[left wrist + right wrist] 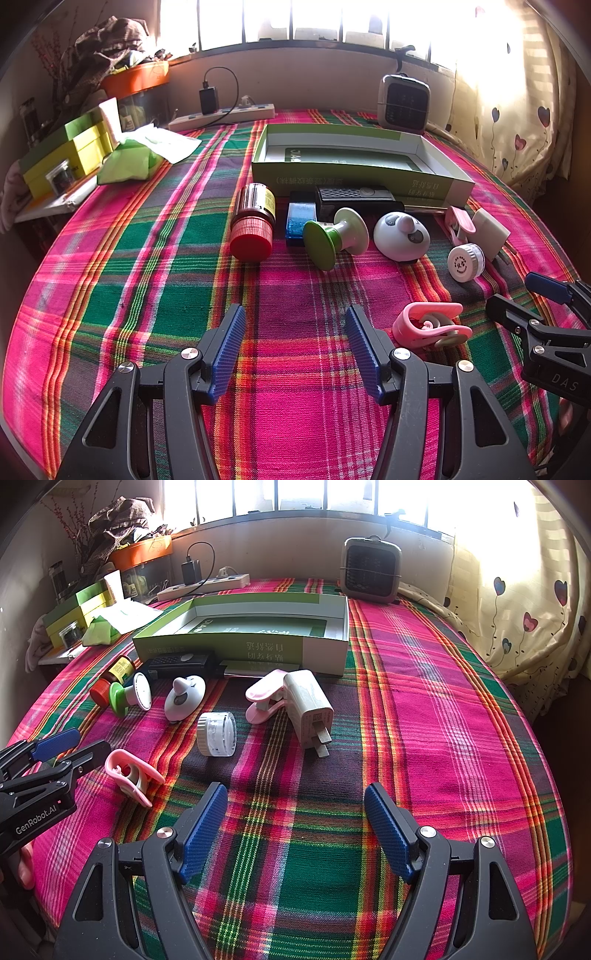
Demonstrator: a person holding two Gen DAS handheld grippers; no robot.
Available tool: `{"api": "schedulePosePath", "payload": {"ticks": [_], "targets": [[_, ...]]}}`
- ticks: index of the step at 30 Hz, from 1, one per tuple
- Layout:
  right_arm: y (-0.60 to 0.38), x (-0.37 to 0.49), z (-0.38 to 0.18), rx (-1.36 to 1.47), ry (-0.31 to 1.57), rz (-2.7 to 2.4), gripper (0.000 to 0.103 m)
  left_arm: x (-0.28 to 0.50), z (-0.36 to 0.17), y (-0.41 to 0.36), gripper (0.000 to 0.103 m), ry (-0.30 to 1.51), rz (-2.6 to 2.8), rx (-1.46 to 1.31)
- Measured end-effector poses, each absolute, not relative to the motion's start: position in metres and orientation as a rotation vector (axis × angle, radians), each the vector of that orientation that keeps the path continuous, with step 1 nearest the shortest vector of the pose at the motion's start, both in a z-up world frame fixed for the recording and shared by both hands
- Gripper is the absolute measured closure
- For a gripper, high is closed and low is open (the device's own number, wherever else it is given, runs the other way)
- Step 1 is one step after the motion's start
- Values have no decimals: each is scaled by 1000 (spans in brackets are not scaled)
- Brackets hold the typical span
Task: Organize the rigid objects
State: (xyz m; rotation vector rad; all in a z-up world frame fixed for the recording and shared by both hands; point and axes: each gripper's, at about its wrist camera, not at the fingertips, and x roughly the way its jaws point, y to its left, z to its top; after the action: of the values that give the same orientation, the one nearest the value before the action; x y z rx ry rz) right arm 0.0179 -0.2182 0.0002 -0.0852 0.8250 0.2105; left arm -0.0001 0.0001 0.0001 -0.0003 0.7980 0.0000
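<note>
1. Toys and small hard things lie in a row on the checked cloth (147,258), just in front of the green box (354,177). Nothing is inside the box yet, so the tidy-up looks like it is only starting.
2. Both tongs are wide open and hold nothing. The left gripper (295,347) hangs over bare cloth. The right gripper (295,827) does too.
3. The pink clip (430,325) lies nearest, between the two tongs.
4. What could go wrong: the red-capped jar (253,225) and the round white pot (217,738) both lie on their sides. A bump from a finger could make them roll away.
5. The green and white spool (336,236) touches the blue box (301,221) and sits close to the white round toy (402,232). Grabbing one could push its neighbours.
6. The two tongs are close to each other. They could knock together if both go for the pink clip.
7. Only the right view shows the white plug (308,709) well, with its metal pins pointing this way. The left view shows just a corner of it.
8. Only the left view shows the blue box clearly. In the right view it is mostly hidden.
</note>
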Motion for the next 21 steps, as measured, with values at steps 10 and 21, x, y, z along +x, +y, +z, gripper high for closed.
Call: {"api": "schedulePosePath", "payload": {"ticks": [10, 21], "targets": [[-218, 18, 0, -85, 825, 211, 26, 0, 0, 0, 47, 803, -7, 0], [-233, 33, 3, -84, 855, 199, 26, 13, 4, 24, 47, 842, -54, -39]]}}
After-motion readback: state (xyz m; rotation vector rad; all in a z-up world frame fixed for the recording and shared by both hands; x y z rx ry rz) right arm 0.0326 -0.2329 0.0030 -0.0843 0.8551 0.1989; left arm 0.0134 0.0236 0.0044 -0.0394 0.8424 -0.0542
